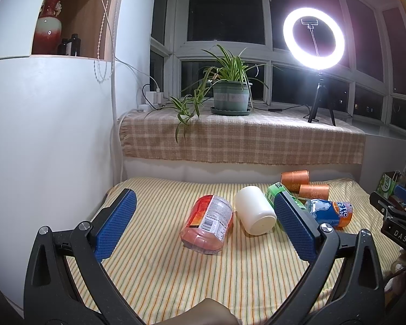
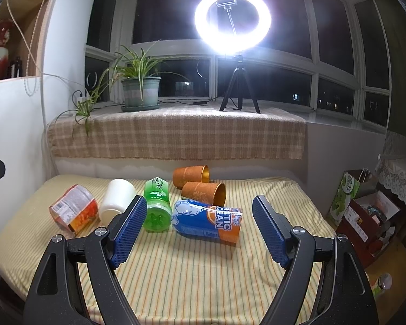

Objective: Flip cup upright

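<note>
Several cups lie on their sides on the striped table (image 1: 176, 270) (image 2: 192, 270). From left to right: a red printed cup (image 1: 207, 223) (image 2: 74, 211), a white cup (image 1: 254, 210) (image 2: 116, 199), a green cup (image 1: 274, 191) (image 2: 157, 207), a blue "Arctic Ocean" cup (image 1: 330, 212) (image 2: 207, 222), and two orange cups (image 1: 295, 178) (image 1: 314, 191) (image 2: 190, 176) (image 2: 204, 193) behind. My left gripper (image 1: 203, 216) is open and empty, in front of the red and white cups. My right gripper (image 2: 200, 216) is open and empty, in front of the blue cup.
A checked cloth covers the windowsill (image 1: 241, 138) behind the table, with a potted plant (image 1: 230, 94) and a lit ring light on a tripod (image 1: 314, 38). A white cabinet (image 1: 46, 135) stands at the left. Boxes and bags (image 2: 365, 211) sit at the right.
</note>
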Demonstrator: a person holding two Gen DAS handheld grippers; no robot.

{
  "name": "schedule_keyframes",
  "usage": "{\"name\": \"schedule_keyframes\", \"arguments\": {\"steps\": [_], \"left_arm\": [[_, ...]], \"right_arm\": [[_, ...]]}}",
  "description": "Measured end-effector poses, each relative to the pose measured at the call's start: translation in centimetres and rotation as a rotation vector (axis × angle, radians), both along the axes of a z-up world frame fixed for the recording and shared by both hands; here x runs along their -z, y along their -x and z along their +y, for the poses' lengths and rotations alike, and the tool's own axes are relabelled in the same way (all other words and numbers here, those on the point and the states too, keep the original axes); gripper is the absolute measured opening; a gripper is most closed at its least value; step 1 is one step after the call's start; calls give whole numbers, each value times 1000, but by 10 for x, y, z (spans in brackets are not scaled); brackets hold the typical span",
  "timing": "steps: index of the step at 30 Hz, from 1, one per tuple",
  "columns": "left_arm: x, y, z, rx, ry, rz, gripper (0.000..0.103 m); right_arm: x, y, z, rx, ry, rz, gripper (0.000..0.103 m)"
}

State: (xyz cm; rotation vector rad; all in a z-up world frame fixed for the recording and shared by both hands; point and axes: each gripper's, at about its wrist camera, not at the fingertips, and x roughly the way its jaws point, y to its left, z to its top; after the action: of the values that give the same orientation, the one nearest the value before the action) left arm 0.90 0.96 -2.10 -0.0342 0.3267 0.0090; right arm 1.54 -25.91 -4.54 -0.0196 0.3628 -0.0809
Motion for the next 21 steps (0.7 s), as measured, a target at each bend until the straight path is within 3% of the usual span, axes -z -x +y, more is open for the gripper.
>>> {"name": "schedule_keyframes", "arguments": {"steps": [21], "left_arm": [[6, -2, -7, -1, -2, 8, 103]], "right_arm": [[3, -2, -1, 2, -3, 6, 80]]}}
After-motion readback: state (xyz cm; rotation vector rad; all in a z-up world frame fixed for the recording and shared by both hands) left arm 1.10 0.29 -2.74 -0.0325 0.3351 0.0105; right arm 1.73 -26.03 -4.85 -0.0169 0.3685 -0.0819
